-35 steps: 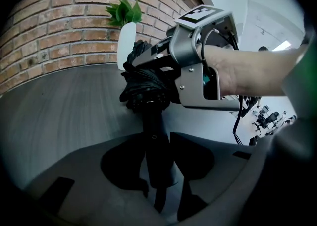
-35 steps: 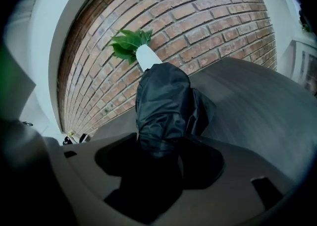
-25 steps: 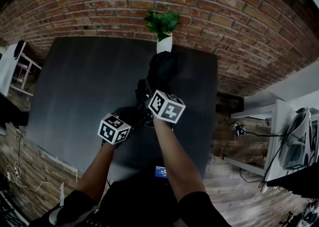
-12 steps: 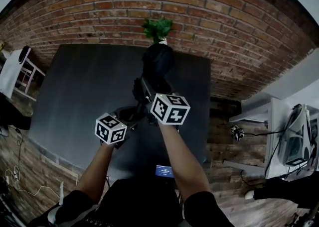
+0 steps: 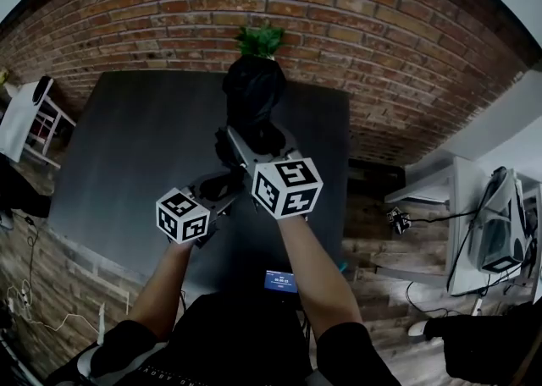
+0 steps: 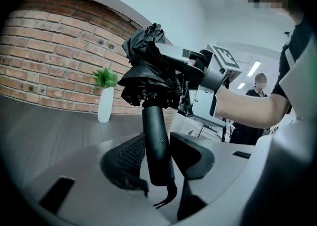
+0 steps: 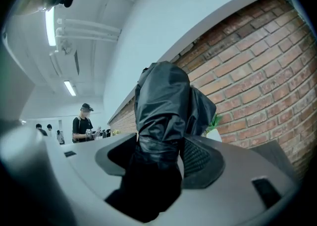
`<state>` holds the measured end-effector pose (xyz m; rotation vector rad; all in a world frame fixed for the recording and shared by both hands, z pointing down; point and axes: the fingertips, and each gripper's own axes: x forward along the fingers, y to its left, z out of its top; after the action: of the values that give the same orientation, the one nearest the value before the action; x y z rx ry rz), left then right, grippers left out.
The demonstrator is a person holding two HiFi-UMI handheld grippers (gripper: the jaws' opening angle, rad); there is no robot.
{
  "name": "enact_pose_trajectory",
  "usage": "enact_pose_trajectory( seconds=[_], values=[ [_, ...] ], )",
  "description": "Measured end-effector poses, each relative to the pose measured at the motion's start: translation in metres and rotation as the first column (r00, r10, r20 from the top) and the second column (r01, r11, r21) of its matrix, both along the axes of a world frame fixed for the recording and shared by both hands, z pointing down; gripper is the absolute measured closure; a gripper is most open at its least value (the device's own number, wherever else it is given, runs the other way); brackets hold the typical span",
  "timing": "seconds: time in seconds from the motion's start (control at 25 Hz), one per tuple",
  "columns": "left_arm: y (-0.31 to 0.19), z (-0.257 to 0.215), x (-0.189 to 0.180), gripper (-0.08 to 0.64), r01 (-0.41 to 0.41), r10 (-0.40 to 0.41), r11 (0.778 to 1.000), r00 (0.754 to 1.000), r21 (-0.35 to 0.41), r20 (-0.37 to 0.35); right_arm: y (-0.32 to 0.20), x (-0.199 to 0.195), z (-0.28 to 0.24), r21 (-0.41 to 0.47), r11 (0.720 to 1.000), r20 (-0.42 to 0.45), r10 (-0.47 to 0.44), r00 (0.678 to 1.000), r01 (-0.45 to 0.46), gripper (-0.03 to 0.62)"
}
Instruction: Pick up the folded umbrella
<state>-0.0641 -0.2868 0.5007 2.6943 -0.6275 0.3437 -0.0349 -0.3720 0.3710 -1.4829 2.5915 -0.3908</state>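
Both your hands have come up since a second ago, and the folded umbrella [image 5: 252, 96] now hangs clear above the dark table [image 5: 118, 147]. Your left gripper [image 6: 159, 156] clamps its black handle [image 6: 153, 126]. Your right gripper [image 7: 159, 156] squeezes the bundled canopy (fabric bulging past the jaws), its tip toward the far plant [image 5: 259, 40]. The pickup looks essentially done.
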Motion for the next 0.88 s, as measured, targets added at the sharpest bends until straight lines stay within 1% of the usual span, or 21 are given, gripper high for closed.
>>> enact_pose_trajectory(
  seconds=[0.12, 0.24, 0.6, 0.88],
  values=[
    [0.008, -0.008, 0.003, 0.402, 0.0, 0.0, 1.0, 1.0, 0.02, -0.019, 0.013, -0.003, -0.012, 0.042, 0.999, -0.032, -0.018, 0.999, 0.019, 0.308],
    [0.014, -0.014, 0.004, 0.403, 0.001, 0.0, 0.999, 0.999, 0.035, -0.033, 0.022, -0.003, -0.02, 0.066, 0.997, -0.043, -0.028, 0.999, 0.03, 0.308],
    [0.031, -0.021, 0.01, 0.403, 0.014, -0.012, 0.999, 0.999, 0.051, -0.04, 0.043, -0.001, -0.029, 0.094, 0.994, -0.062, -0.046, 0.997, 0.052, 0.308],
    [0.047, -0.021, 0.021, 0.403, 0.026, -0.024, 0.998, 0.999, 0.06, -0.046, 0.059, 0.009, -0.029, 0.103, 0.993, -0.066, -0.047, 0.997, 0.054, 0.308]
  ],
)
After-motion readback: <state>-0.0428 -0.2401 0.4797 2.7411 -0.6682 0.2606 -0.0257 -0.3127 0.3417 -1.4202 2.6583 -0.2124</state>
